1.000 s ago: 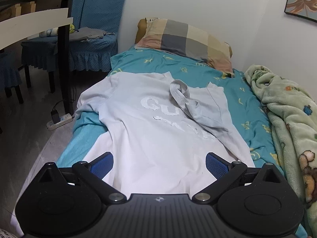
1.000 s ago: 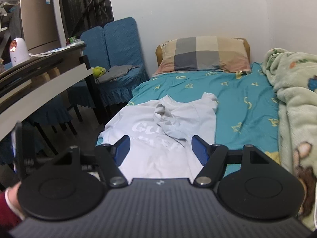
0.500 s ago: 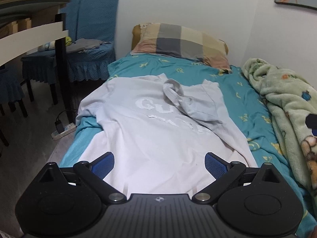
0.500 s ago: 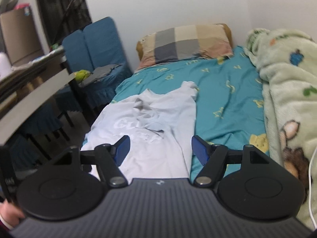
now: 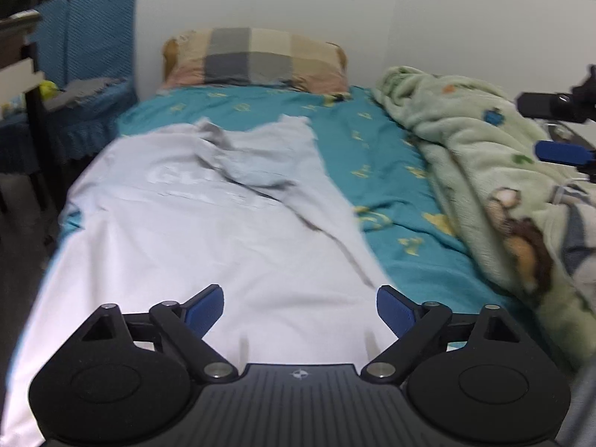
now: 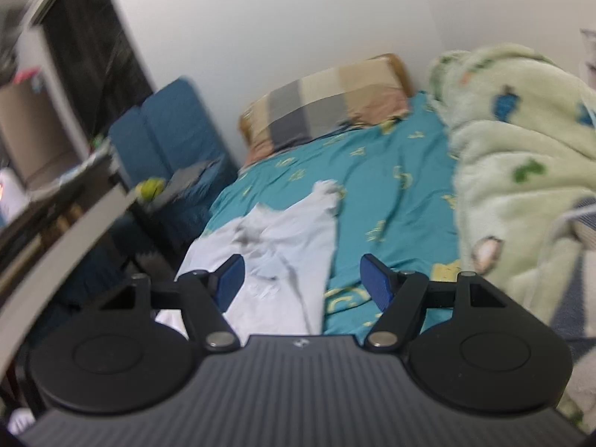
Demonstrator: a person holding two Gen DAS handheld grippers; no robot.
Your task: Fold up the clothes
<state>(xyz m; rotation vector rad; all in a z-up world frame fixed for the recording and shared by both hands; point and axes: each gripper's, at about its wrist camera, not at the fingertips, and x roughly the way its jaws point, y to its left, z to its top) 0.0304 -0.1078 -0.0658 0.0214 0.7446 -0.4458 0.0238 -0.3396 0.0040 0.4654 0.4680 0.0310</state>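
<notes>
A pale T-shirt (image 5: pixel 208 223) is lying limp across the frame's centre; grab its lower hem corners. The left gripper (image 5: pixel 300 309) is closing, empty; the right gripper (image 6: pixel 303 279) is hovering released.

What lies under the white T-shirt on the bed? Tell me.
The white T-shirt is spread on the teal patterned sheet, which shows along its right side, beyond the collar and at its left edge. Whatever is beneath the shirt's middle is covered and cannot be seen.
</notes>
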